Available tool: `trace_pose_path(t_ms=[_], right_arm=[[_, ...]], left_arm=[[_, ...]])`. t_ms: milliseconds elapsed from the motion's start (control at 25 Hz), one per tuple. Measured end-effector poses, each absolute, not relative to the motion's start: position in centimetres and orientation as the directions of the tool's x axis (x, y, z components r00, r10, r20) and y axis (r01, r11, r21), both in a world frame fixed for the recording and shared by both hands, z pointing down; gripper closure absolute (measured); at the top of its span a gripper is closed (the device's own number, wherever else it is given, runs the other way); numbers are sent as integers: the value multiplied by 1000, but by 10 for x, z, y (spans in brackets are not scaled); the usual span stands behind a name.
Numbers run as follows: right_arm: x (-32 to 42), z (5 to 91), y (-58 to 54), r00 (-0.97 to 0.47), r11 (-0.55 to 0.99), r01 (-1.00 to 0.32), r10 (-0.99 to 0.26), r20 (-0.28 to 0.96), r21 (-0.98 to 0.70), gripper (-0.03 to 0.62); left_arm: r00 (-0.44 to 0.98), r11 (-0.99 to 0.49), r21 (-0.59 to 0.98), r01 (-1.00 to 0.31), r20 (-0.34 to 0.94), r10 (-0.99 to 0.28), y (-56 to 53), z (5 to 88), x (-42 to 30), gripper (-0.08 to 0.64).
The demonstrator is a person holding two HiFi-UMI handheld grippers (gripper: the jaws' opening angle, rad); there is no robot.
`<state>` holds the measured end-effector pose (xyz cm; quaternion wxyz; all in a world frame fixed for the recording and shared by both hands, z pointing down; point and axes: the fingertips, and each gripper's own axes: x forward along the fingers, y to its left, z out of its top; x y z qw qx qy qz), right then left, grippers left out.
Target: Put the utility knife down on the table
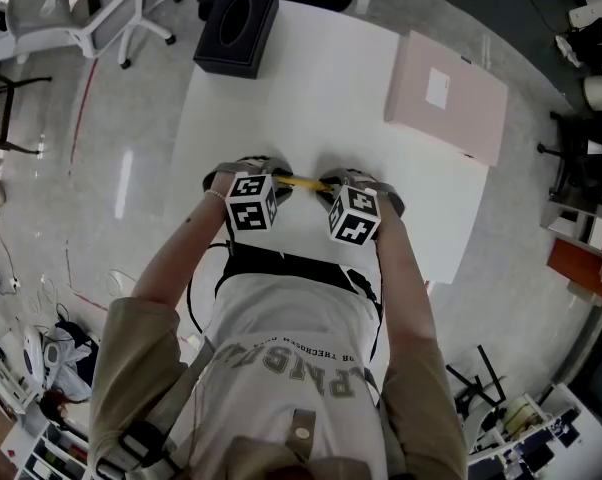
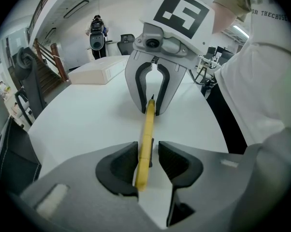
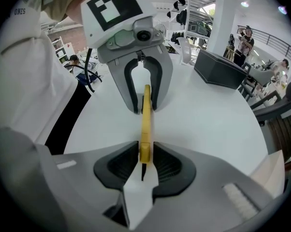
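Observation:
A yellow utility knife point(image 1: 303, 181) lies across the near part of the white table point(image 1: 311, 88), stretched between my two grippers. One end sits in my left gripper point(image 2: 148, 161): the knife point(image 2: 145, 134) leans on one pad and a gap shows at the other, so the jaws are open. The other end point(image 3: 145, 122) sits in my right gripper point(image 3: 145, 161), with thin slits of light on both sides and the pads not pressing. Each gripper view shows the other gripper straddling the far end, the right gripper point(image 2: 152, 108) and the left gripper point(image 3: 144, 105). From above, both grippers point(image 1: 269, 168) point(image 1: 339, 180) point steeply down.
A black tissue box point(image 1: 236, 28) stands at the table's far left corner. A flat pink box point(image 1: 446, 103) lies at the far right. An office chair point(image 1: 81, 13) stands on the floor beyond the left side. My body is close against the table's near edge.

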<state>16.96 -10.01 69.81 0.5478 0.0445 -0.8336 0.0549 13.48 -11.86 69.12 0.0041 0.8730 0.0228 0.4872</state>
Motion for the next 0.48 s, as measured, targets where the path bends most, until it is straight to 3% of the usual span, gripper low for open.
trace_pose_path(t_ms=[480], right_arm=[[170,697,-103,-400,987,-153,-21,916,-45,491]], left_arm=[[538,-998,55,5,841,49,-121,692,134,411]])
